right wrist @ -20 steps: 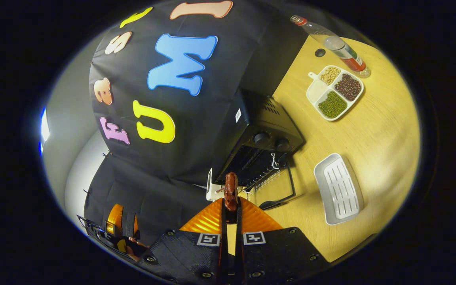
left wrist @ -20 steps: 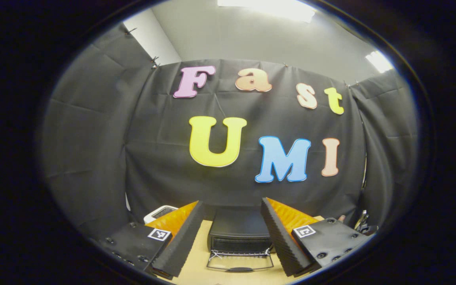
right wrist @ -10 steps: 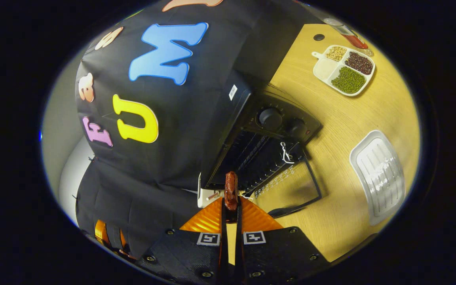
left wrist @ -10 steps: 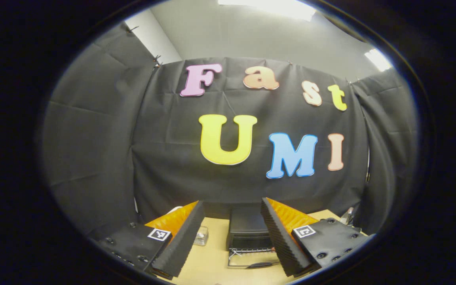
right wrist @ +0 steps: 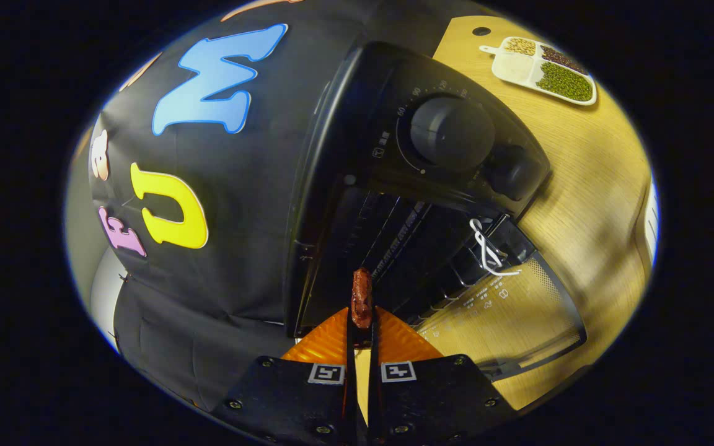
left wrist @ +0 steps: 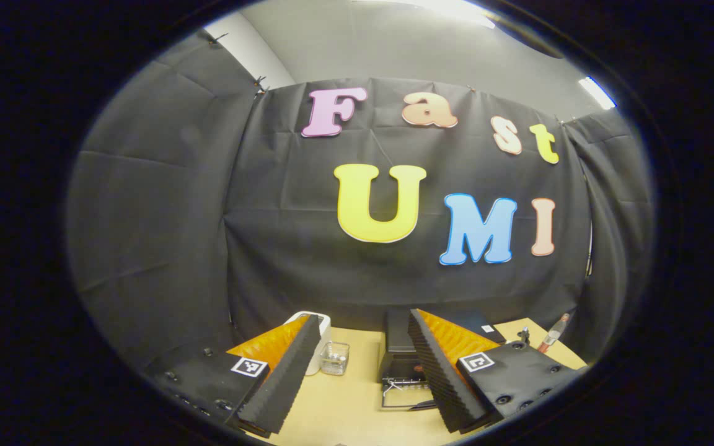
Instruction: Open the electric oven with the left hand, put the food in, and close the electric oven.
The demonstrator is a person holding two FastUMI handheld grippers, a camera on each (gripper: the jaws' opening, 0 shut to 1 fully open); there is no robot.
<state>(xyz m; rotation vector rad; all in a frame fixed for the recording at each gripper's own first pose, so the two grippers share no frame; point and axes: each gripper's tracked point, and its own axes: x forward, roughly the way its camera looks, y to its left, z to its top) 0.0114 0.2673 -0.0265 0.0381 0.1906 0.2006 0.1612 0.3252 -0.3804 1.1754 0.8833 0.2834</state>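
The right hand-held gripper (right wrist: 362,322) is clamped on the sausage (right wrist: 361,298), just before the open oven (right wrist: 406,204). Slide it in level over the dropped door (right wrist: 512,322) and release on the rack. The left hand-held gripper (left wrist: 363,371) has its fingers apart, back over the desk (left wrist: 344,415).

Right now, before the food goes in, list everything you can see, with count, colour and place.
Black electric oven: one, at the booth wall, glass door folded down open.
Reddish-brown piece of food: one, held at the oven's opening.
White divided tray of beans: one, on the wooden table beyond the oven.
Small clear glass container: one, left of the oven.
White appliance: one, beside the container.
Red-capped bottle: one, far right.
Left gripper: open, away from the oven.
Right gripper: shut on the food.
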